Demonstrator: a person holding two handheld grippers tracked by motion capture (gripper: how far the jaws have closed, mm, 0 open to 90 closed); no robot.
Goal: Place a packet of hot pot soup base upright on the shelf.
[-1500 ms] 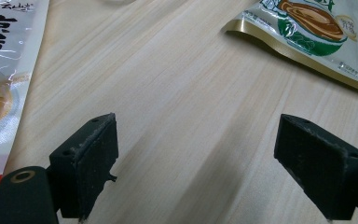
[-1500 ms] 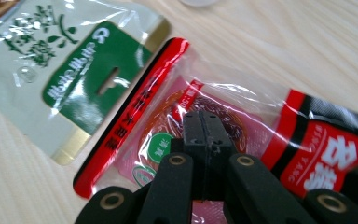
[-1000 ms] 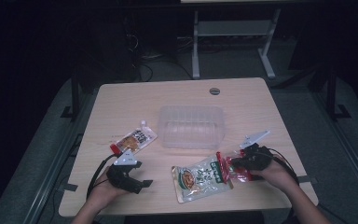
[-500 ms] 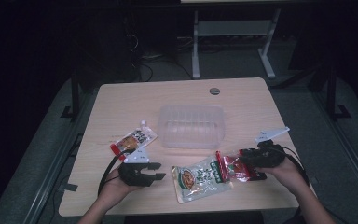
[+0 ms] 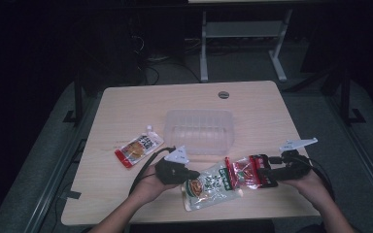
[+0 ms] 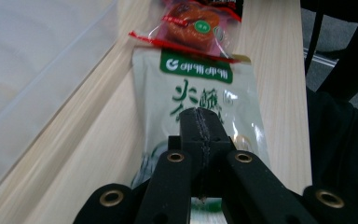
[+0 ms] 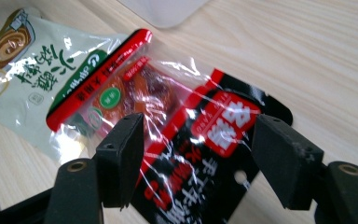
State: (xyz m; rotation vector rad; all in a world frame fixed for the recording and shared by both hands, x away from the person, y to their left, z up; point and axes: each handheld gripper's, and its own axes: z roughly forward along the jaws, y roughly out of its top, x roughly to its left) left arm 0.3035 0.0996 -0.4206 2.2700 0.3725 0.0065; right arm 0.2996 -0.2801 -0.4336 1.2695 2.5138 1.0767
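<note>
The left gripper [image 5: 190, 175] has its jaws pressed together, and they have just been closing. In the left gripper view the two pads meet in one dark seam, low over the near end of the green-and-white pouch [image 6: 200, 93]. Whether any of the foil is pinched between them I cannot tell: the closed tips hide the spot where they would meet it. The pouch runs away from these tips along the wooden table [image 6: 74, 154], its green label band at the far end.

The right gripper [image 7: 198, 154] stands with its jaws apart (they have just been opening), one pad on each side of the red-and-black packet [image 7: 200, 126]. The packet lies flat on the table between them, and neither pad presses on it. Its clear end, with the orange-brown contents, points away from the jaws and lies over the green-banded edge of the pouch, so the two packets overlap there.

In the high view the left gripper sits at the pouch's left end and the right gripper [image 5: 271, 171] at the red packet's [image 5: 245, 171] right end, the two packets lying in a row between the tools. Beyond them, just past the left gripper, stands a clear plastic tub [image 5: 200, 132], open side up. Farther to the left of the left gripper lies an orange sachet [image 5: 139, 148] with a white cap, well apart from both tools.
</note>
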